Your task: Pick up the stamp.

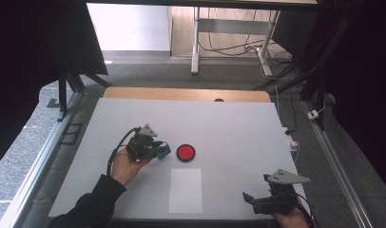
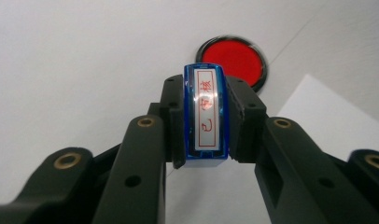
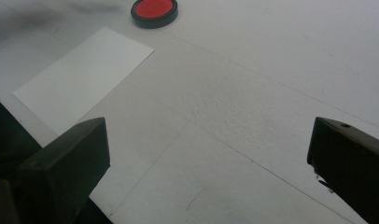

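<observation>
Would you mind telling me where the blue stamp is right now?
The blue stamp is clamped between the left gripper's jaws, at the table's left-centre in the high view, just left of the red ink pad.

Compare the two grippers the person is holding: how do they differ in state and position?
The left gripper is shut on a blue stamp, while the right gripper is open with nothing between its jaws. The left gripper is close beside the red ink pad, the right gripper sits far from it near the table's front corner. Both have black jaws and are hand-held.
</observation>
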Motion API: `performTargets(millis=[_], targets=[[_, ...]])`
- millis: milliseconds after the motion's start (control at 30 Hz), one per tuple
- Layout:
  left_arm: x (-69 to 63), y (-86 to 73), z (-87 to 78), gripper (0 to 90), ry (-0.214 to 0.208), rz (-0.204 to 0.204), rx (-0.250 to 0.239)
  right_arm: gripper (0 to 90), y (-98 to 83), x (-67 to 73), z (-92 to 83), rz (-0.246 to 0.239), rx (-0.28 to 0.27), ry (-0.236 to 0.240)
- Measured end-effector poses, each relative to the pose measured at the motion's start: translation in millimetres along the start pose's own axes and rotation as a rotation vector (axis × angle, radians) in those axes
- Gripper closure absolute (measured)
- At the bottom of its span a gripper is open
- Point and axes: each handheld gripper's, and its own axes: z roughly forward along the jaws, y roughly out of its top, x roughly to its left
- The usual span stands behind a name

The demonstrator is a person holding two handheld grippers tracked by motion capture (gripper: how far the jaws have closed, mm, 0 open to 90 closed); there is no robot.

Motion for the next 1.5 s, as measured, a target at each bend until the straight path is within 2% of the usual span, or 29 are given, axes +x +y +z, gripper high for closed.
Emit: performTargets(millis=[67,200,333,433,533,633,867,1200,1500], targets=[[-2.0,2.2,-5.0,70.8,-0.026,0.017,-0.01,0.0,0.1,0.1,0.0,-0.001,0.0,0.0],[-5.2,3.7,-9.8,70.7,-0.034,0.029,-0.024,0.0,0.2,0.5,0.0,-0.004,0.0,0.0],[-4.9,3.6,-14.7,70.7,-0.044,0.009,-0.036,0.0,0.2,0.8,0.5,-0.003,-0.002,0.002],[-4.7,3.3,-19.7,70.7,-0.045,0.01,-0.049,0.0,0.1,0.7,0.4,-0.005,-0.003,0.003],[-4.8,2.9,-23.7,70.7,-0.061,0.009,-0.067,0.0,0.1,0.4,0.3,-0.005,-0.001,0.003],[-5.7,1.8,-30.0,70.7,-0.094,0.011,-0.094,0.0,0.0,0.3,0.1,-0.005,0.0,0.003],[-10.5,0.3,-35.8,70.7,-0.129,0.032,-0.103,0.0,0.1,1.0,0.3,-0.008,-0.003,0.005],[-24.2,2.1,-51.0,70.7,-0.173,0.097,-0.147,0.0,0.0,0.8,-0.3,-0.006,-0.003,0.006],[-30.4,4.0,-57.8,70.7,-0.227,0.106,-0.178,0.0,0.1,0.9,-0.3,-0.007,-0.003,0.007]])
